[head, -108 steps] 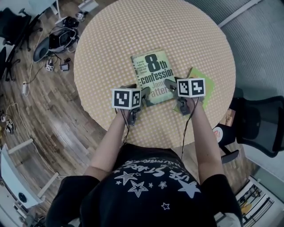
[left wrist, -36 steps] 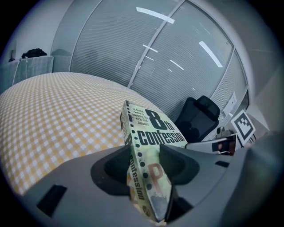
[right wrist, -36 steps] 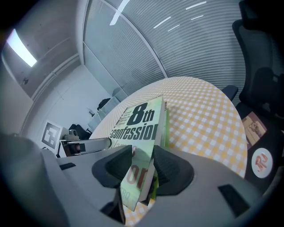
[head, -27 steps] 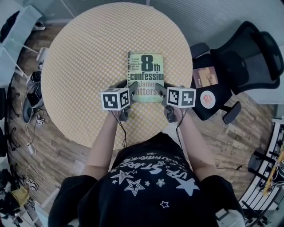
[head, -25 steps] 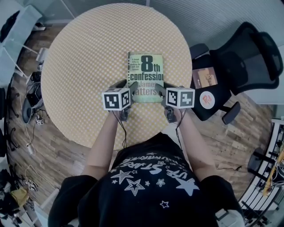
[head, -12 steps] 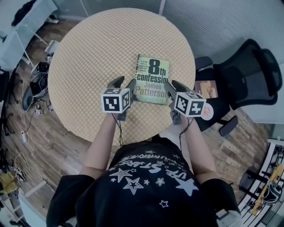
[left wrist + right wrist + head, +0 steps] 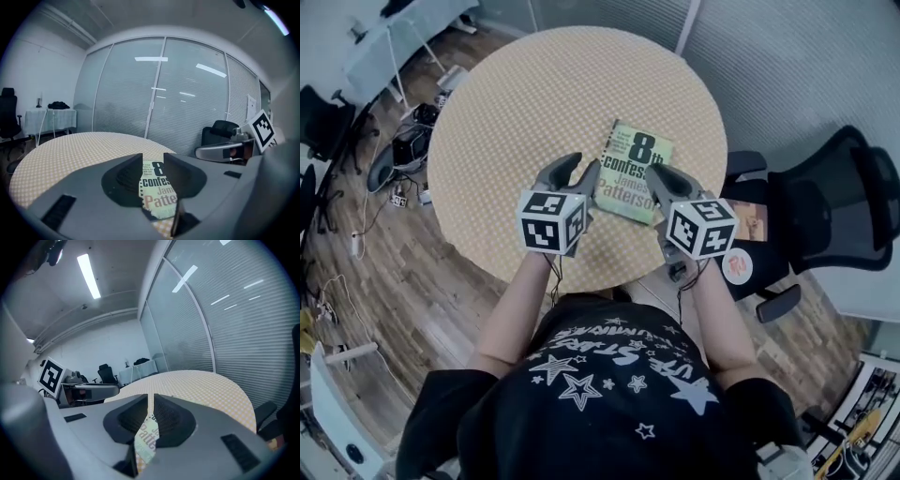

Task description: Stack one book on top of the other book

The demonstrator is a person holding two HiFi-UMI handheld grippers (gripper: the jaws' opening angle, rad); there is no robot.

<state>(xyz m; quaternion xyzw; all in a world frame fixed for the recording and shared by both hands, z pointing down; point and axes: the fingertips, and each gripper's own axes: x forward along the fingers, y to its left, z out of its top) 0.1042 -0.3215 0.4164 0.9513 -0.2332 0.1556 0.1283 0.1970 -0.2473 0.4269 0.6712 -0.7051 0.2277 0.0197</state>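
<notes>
The "8th confession" book lies flat on the round checked table. No second book shows beside it, and I cannot tell what is under it. Both grippers hang in the air above the table's near edge, apart from the book. My left gripper is at the book's left; its jaws are closing with nothing between them, and the book shows through the gap of the left gripper. My right gripper is at the book's right, also closing. Only a thin slit is left in the right gripper, which holds nothing.
A black office chair and a smaller seat with an object on it stand right of the table. Cables and gear lie on the wood floor at the left. A glass wall with blinds runs behind the table.
Both grippers have lifted off the table and away from the book's near corners, and their jaws have narrowed. The green book seen beside the other at first no longer shows.
</notes>
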